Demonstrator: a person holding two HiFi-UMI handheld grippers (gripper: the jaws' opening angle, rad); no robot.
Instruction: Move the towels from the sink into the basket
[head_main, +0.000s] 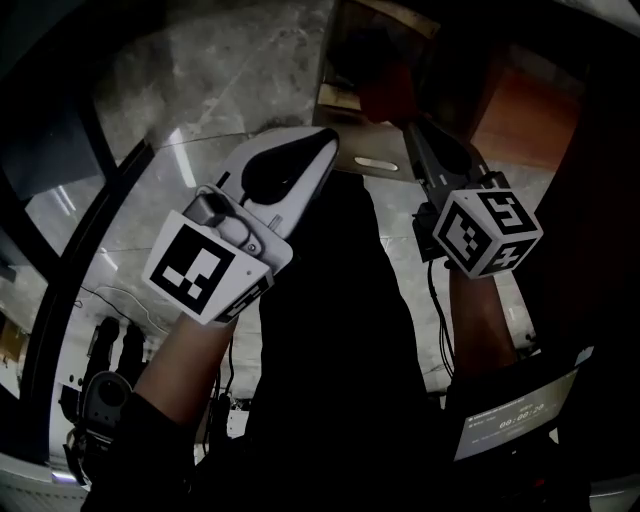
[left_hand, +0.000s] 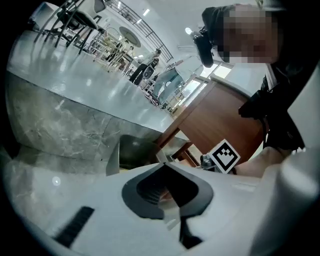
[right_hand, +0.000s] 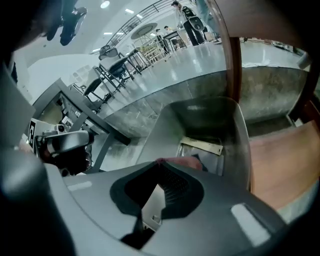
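Two tongs: one per hand, held side by side in front of dark clothing (head_main: 330, 340), marker cubes facing up to the head camera
left gripper (left_hand: 162, 165): white shell, jaws closed tip to tip, nothing pinched
right gripper (right_hand: 159, 161): grey shell, jaws closed as well, empty, tips angled down toward the sink
towel (right_hand: 181, 162): reddish fold showing just past the right tips, lying inside the sink; mostly hidden by the jaws; contact with the tips can't be told
blue bit (right_hand: 198, 160): small and dark, just beside the towel on its right; can't tell what it is
sink (right_hand: 205, 117): steel basin with steep shiny walls; holds the towel, the blue bit and a flat plate on the bottom
pale strip (right_hand: 202, 145): runs along the plate's far edge, beyond the towel
sink from the left gripper view: only a rim and a dark inner wall show, contents out of sight
cabinet (right_hand: 280, 165): brown wood, right up against the sink's right wall
marble slab (right_hand: 145, 117): grey, veined, along the basin's left and far sides
floor (left_hand: 90, 85): glossy and pale, beyond the marble
chairs (right_hand: 107, 75): dark frames, well apart from the sink, out in the hall
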